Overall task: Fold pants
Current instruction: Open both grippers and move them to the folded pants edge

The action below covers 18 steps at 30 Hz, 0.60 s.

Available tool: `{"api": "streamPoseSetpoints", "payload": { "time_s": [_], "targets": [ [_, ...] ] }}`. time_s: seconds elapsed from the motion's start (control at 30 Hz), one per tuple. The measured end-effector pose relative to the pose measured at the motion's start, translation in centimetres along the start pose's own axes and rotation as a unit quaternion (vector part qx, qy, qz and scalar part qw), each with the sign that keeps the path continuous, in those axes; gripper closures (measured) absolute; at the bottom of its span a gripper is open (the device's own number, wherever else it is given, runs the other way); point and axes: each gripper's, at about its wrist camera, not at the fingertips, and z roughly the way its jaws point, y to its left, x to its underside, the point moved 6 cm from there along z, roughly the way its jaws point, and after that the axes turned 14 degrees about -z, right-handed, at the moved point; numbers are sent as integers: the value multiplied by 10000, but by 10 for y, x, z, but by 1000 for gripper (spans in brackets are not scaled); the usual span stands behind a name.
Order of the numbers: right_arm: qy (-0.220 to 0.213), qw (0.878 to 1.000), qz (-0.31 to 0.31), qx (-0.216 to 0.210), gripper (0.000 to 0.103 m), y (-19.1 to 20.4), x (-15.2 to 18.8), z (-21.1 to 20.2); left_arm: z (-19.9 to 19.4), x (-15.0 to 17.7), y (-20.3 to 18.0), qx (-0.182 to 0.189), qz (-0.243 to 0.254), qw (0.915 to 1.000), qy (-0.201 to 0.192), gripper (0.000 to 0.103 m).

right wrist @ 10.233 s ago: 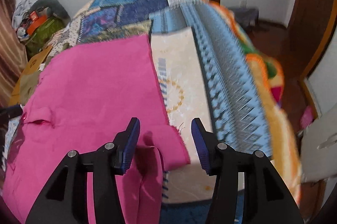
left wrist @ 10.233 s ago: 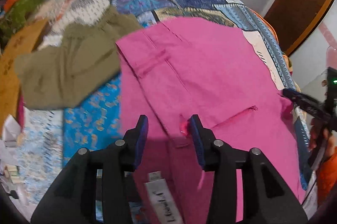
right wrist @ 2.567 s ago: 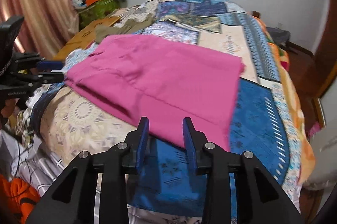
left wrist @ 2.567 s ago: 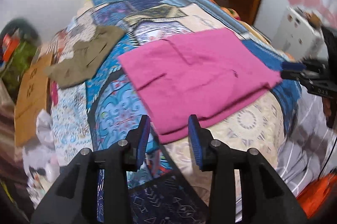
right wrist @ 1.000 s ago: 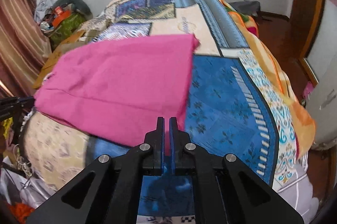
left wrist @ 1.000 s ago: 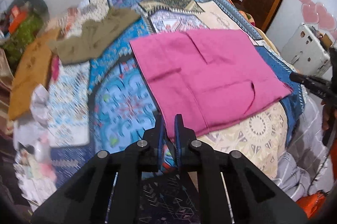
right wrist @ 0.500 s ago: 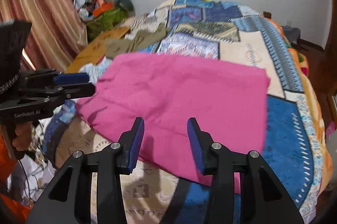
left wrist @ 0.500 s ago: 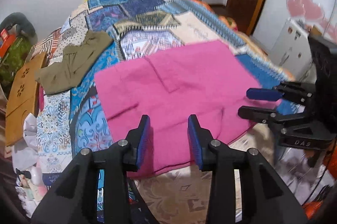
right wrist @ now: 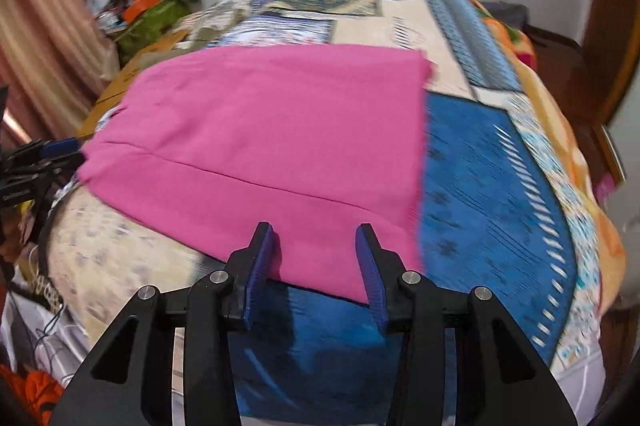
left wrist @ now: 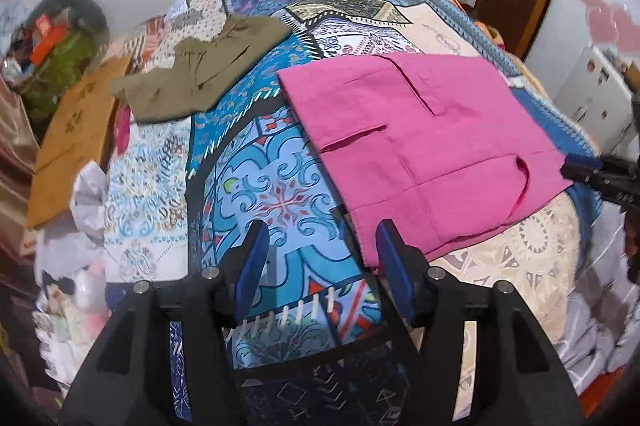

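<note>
Pink pants folded flat at bed's near edge, long axis along it. Left gripper widening, nothing between fingers, beside left corner. Right gripper released, empty, over right corner.

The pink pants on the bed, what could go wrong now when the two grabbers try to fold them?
The pink pants lie near the rounded edge of the bed, so a tug might slide them off. The left gripper, jaws opening with nothing between them, sits beside the pants' corner and may pinch the bedspread instead. The right gripper, open over the near hem, could catch only the top layer and undo the fold.
</note>
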Motion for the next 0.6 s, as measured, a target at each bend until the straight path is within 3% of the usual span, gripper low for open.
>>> {"api": "streamPoseSetpoints", "payload": {
  "time_s": [0.1,0.27,0.6],
  "targets": [
    [96,9998,132,141,64,-13,8,-5,-5,-12,8,-249,-10,9996,-156,46],
    [183,9993,207,240,64,-28,4,-13,-8,-43,6,-254,-91,9990,-346,46],
    [-567,9978,111,312,64,-47,-68,-19,19,-107,3,-209,-499,9978,-392,46]
  ]
}}
